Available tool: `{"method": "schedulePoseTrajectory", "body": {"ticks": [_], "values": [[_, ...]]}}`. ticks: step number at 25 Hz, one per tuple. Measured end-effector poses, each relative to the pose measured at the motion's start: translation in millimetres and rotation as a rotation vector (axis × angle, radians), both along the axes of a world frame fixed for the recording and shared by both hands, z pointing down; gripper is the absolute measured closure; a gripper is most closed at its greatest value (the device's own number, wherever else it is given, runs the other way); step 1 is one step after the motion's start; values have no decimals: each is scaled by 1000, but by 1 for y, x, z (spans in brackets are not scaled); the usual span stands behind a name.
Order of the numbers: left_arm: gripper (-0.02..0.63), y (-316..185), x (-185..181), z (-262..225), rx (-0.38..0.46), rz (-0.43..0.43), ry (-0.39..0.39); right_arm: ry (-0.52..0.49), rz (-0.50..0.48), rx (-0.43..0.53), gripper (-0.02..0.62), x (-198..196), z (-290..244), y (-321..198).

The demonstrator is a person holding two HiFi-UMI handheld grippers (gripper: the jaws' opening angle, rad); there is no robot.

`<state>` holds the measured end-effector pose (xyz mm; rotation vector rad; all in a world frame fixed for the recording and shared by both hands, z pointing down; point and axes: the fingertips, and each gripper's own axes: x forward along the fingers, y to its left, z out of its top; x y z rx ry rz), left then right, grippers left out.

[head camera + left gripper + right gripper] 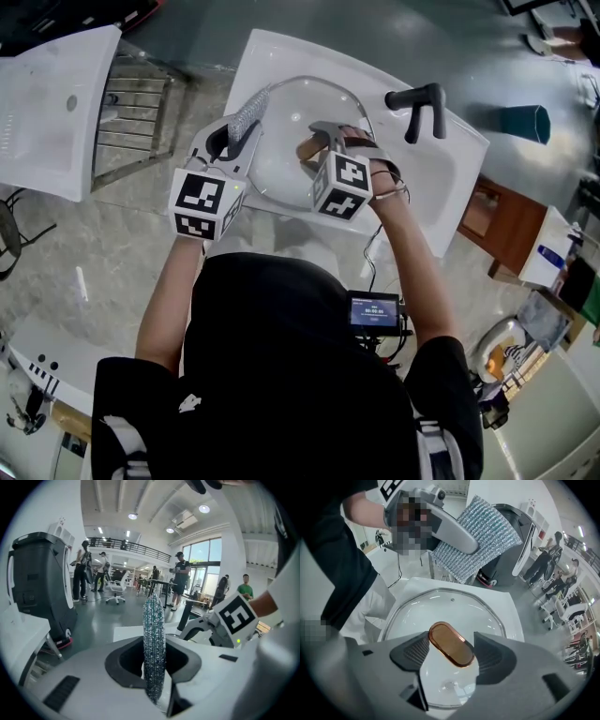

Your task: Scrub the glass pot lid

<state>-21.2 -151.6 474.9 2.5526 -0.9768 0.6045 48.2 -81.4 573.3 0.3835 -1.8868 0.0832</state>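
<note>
- Well, the glass pot lid [454, 604] sits in the white sink [445, 173], straight below my right gripper [450, 652], and it spreads out past the jaws on every side.
- Its amber oval knob [451, 644] stands slantwise between those jaws with one end against each pad. The jaws are spread wide, yet they are closed on it.
- Beyond the right gripper's tips, over the lid's far rim, hangs a silvery scouring pad [476, 536]. Whether it touches the glass I cannot tell.
- My left gripper [153, 677] has that pad pinched edge-on, its jaws drawn tight onto it, and the pad sticks up past the tips.
- Off to the right gripper's right, a black faucet [422, 103] rises from the sink's edge.
</note>
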Motion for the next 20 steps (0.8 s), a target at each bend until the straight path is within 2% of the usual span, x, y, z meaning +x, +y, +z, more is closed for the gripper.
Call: {"method": "schedulePoseTrajectory", "body": {"ticks": [3, 8, 12, 17, 20], "values": [[534, 4, 6, 9, 45, 112, -84, -6, 5, 5, 304, 0, 1, 0], [534, 2, 16, 20, 45, 248, -182, -14, 12, 12, 304, 2, 1, 0], [535, -1, 24, 30, 98, 393, -338, -19, 24, 18, 304, 2, 2, -1], [535, -4, 31, 41, 140, 525, -446, -20, 33, 15, 304, 2, 2, -1], [535, -4, 31, 52, 165, 603, -553, -18, 34, 17, 304, 2, 1, -2]]}}
